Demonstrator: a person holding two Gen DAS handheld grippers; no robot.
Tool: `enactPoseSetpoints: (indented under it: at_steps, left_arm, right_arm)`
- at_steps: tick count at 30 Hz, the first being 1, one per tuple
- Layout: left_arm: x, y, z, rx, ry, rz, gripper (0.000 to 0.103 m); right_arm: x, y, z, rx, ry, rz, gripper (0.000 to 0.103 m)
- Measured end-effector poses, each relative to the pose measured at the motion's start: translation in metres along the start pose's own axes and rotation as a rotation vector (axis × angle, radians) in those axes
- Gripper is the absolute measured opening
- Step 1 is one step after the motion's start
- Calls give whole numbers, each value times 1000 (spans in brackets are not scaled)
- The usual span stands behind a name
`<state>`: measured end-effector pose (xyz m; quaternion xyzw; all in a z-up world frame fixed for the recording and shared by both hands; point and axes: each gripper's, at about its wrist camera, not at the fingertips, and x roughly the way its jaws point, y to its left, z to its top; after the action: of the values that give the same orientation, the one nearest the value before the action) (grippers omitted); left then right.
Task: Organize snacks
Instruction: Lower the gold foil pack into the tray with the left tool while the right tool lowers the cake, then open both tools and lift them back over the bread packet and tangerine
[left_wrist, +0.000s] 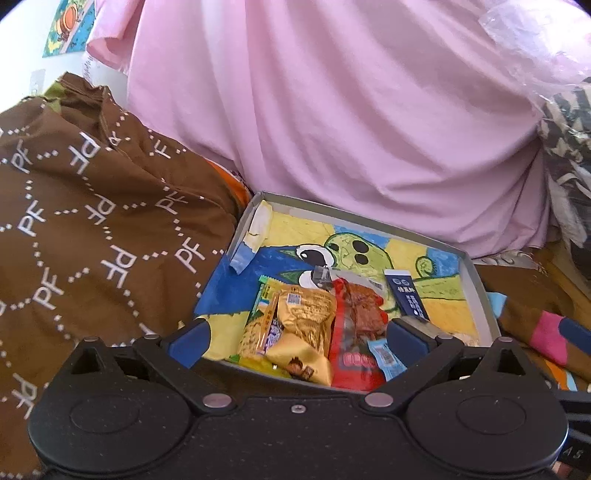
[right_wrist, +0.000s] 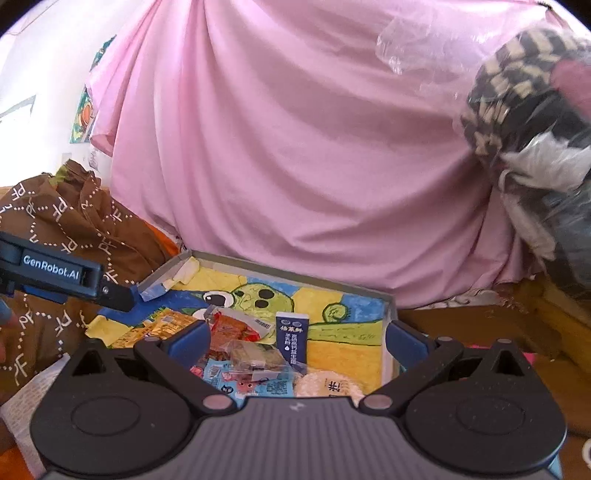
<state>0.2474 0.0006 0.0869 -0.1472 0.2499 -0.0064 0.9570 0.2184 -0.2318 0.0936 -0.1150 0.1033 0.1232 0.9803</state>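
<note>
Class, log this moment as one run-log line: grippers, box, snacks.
left gripper: open, over snacks | right gripper: open, empty | box: holds snacks | navy carton: upright | gold packet: in pile

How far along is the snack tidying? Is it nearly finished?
Mostly gathered, it seems. The shallow box with the drawing inside already holds a pile: a golden packet, a red packet and a dark blue carton. Nothing is in hand: both the left gripper and the right gripper are open over the box. What is left is unclear; no loose snacks show outside it, though the pile looks unsorted.
</note>
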Motion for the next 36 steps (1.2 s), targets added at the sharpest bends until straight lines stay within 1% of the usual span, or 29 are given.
enactPoseSetpoints:
  at_steps: [8,11,18,21,23,27,31,34,36]
  left_arm:
    - [-35,-2,-16,-4,3,1,102]
    - [-45,2,-28,-11,8,6,102]
    - [-59,11,-56,-26,63,46,102]
    - [-69,19,-69,-48,58,46,102]
    - [-75,22,-77,-49,69,48,102]
    - [-83,22,-93,-25,78,55,102]
    - [-89,17,-108,16,95,43,102]
    - [-92,12,-119,60,117,37,102]
    - [-94,11,-124,72,133,34,102]
  right_arm:
    - [-40,2,2,-23,-27,7,103]
    - [-52,4,-4,-12,-22,13,103]
    - [-78,11,-22,24,2,38,103]
    - [-89,14,-30,30,6,44,103]
    - [-96,16,-35,37,14,48,103]
    - [-106,19,-49,58,49,47,103]
    - [-110,18,-62,103,132,51,103]
    - [-113,19,-73,112,188,51,103]
    - [-115,19,-80,116,219,57,103]
